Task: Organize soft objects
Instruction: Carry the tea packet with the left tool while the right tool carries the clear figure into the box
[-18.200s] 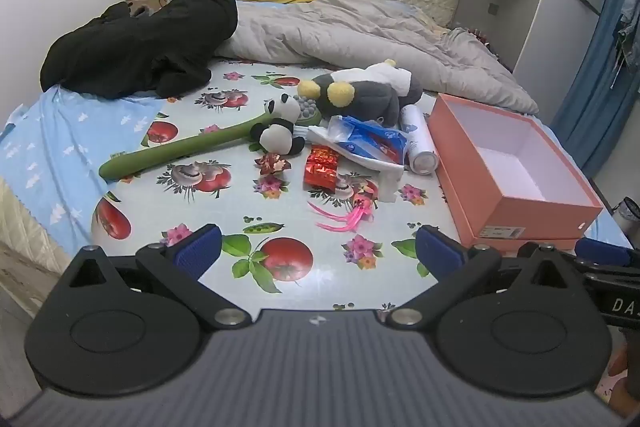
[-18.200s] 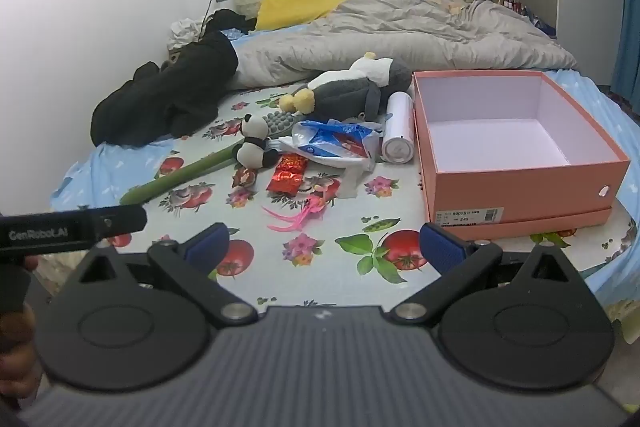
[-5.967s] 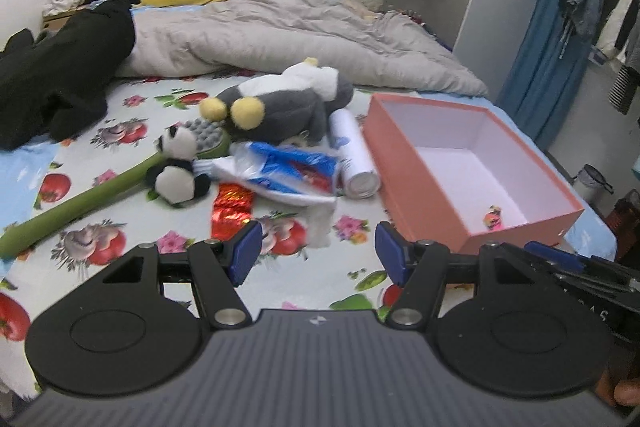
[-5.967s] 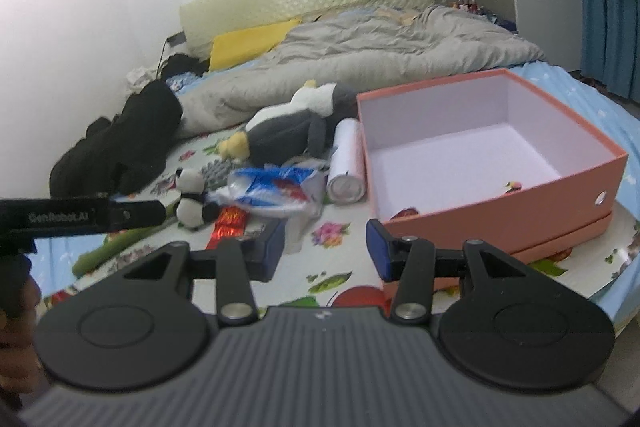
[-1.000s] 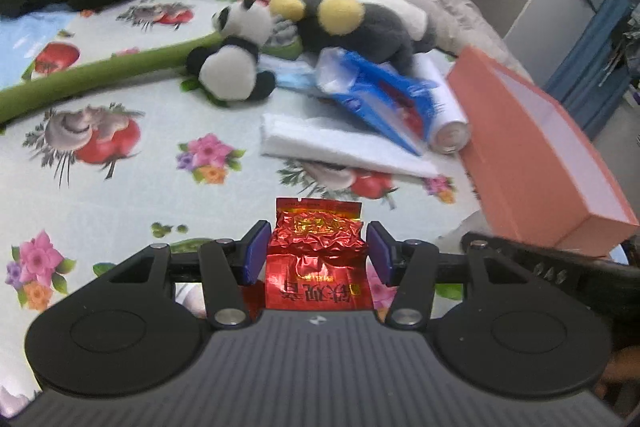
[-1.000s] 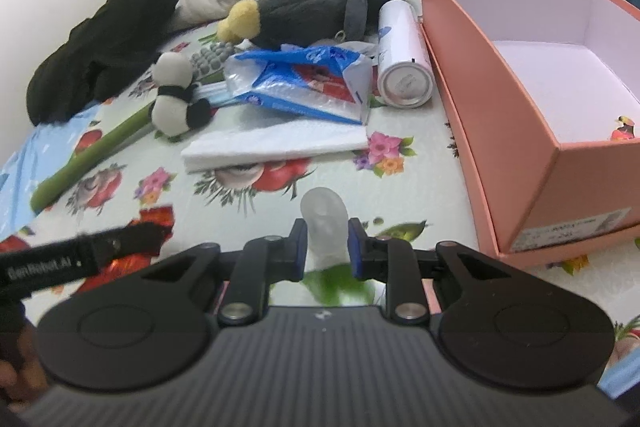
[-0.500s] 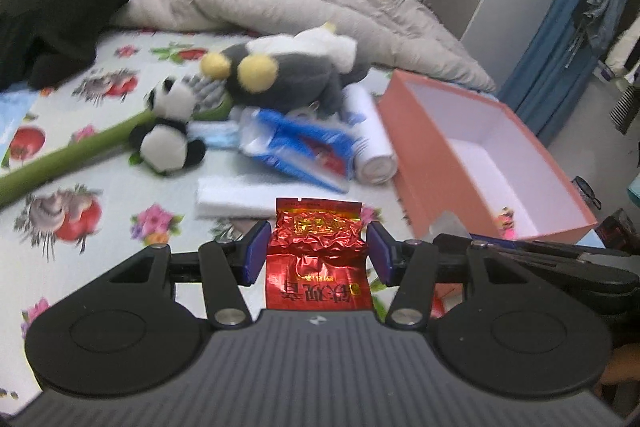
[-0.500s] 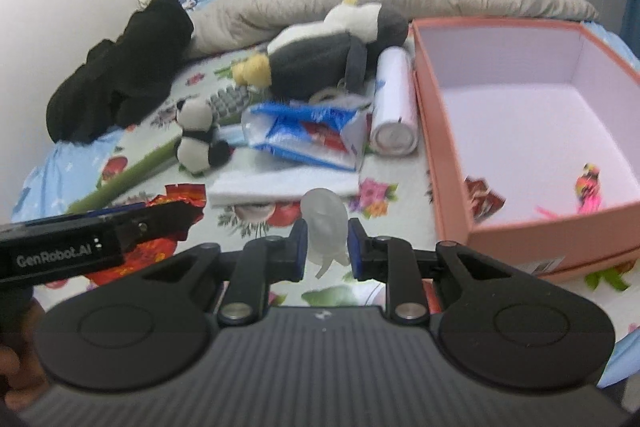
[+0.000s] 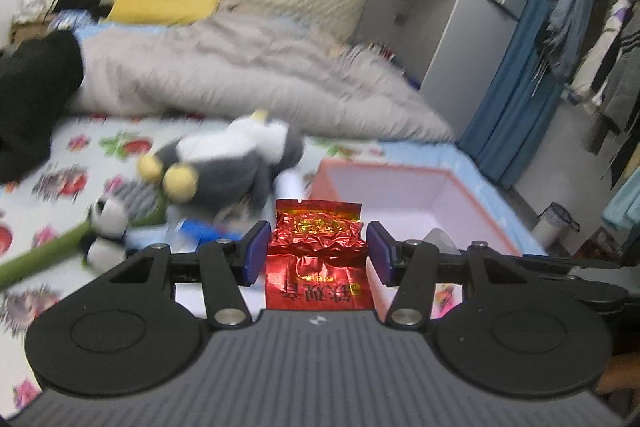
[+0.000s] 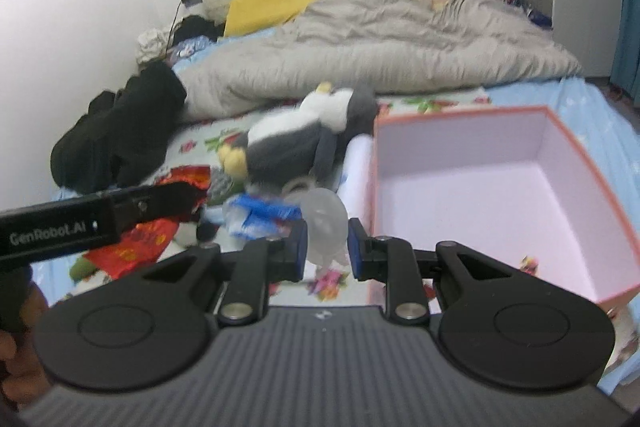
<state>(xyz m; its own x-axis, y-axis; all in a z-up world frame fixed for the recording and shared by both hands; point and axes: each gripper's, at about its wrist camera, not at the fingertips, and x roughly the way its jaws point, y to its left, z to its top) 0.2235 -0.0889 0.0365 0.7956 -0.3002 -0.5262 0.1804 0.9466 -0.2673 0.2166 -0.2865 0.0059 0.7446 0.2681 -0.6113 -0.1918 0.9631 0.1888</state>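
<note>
My left gripper (image 9: 318,251) is shut on a crinkled red foil packet (image 9: 318,247), held up above the bed. In the right wrist view my right gripper (image 10: 327,247) is shut on a small translucent soft lump (image 10: 324,215). The open pink box (image 10: 460,115) lies just ahead and to the right of it, with a small pink item (image 10: 528,263) inside. From the left wrist view the pink box (image 9: 400,169) sits beyond the packet. The red packet (image 10: 136,247) also shows at the left of the right wrist view. A penguin plush (image 9: 224,167) lies on the bed behind.
A panda plush (image 9: 106,223) and a green stem (image 9: 40,259) lie left on the flowered sheet. A blue packet (image 10: 260,215) and a white cylinder (image 10: 358,167) lie by the box. A grey duvet (image 10: 380,47), black clothes (image 10: 120,131) and a blue curtain (image 9: 516,87) surround them.
Both grippers have risen from the sheet with their loads still held. The bed's objects now look lower and farther, and the box has come in front of both.
</note>
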